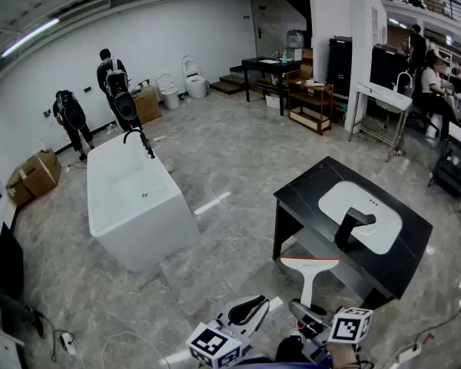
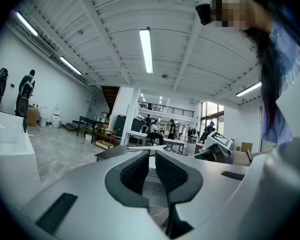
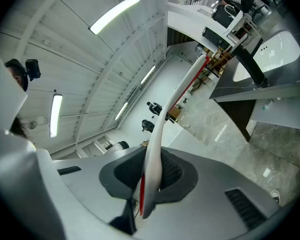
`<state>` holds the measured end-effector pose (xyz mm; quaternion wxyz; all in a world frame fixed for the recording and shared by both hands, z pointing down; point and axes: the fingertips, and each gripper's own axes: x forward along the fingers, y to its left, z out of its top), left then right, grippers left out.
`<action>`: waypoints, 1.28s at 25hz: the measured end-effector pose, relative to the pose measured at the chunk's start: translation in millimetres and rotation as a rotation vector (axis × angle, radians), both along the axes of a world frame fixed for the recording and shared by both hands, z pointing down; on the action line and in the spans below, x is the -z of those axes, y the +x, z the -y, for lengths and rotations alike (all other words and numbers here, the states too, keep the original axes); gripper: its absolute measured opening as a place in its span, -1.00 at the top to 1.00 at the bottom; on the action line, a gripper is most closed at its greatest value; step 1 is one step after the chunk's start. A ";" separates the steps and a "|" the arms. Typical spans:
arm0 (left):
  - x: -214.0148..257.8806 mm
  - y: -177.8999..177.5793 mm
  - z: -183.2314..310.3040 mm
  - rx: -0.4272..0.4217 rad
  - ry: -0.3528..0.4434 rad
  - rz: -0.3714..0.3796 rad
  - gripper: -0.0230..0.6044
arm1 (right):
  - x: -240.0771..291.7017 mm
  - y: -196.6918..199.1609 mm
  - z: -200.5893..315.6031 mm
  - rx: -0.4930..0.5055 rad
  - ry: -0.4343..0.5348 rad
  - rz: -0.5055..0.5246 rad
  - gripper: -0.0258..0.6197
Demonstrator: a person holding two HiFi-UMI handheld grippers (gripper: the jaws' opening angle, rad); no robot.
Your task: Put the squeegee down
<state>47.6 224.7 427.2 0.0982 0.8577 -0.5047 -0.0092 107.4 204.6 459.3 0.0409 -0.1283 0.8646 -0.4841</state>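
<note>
Right gripper (image 3: 151, 176) is clamped on the white handle of the squeegee (image 3: 185, 86); both dark pads press the handle's sides. The handle runs straight out ahead of the jaws, with a red strip showing along it. In the head view the squeegee's wide blade head, red along its front edge, sits at the far end of the handle, forward of this gripper and carried off the floor. It rests on no surface. Directly beyond the blade stands a black counter (image 1: 307, 187) with a white basin (image 1: 384, 233) set into its top and a black faucet (image 1: 352, 225) on the near side of the basin. The blade is on the gripper's side of the counter's near edge. Left gripper (image 2: 150, 171) is just to the left of the right one. Its ribbed pads are drawn together to a narrow slit with nothing between them. Each gripper carries its marker cube (image 1: 350, 325) at the rear. Well off to the left of both tools and further out stands a white bathtub (image 1: 131, 214) on the grey marbled floor (image 1: 230, 167). Two persons stand near the wall beyond the tub.
</note>
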 end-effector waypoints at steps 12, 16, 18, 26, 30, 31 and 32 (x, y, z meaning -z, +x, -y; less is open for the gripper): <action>-16.9 -11.6 18.3 0.020 -0.068 0.003 0.77 | -16.0 -6.3 37.6 -0.001 0.005 -0.028 0.75; -19.1 -29.3 41.9 0.043 -0.074 -0.003 0.77 | -20.5 -23.6 60.5 0.019 -0.017 -0.014 0.75; -21.9 -36.3 58.6 0.051 -0.074 -0.005 0.77 | -24.7 -26.6 78.1 0.018 -0.003 -0.038 0.75; -28.3 -59.3 148.6 0.022 -0.091 -0.013 0.77 | -37.3 -45.8 164.3 0.004 -0.027 -0.084 0.75; -19.2 -72.4 188.2 0.018 -0.091 0.004 0.77 | -34.0 -67.4 206.4 0.018 -0.051 -0.066 0.75; -18.1 -76.5 196.7 0.020 -0.093 0.006 0.77 | -32.8 -74.2 216.5 0.025 -0.054 -0.059 0.75; -17.9 -80.3 205.0 0.024 -0.096 0.006 0.77 | -32.4 -80.6 226.5 0.033 -0.058 -0.053 0.75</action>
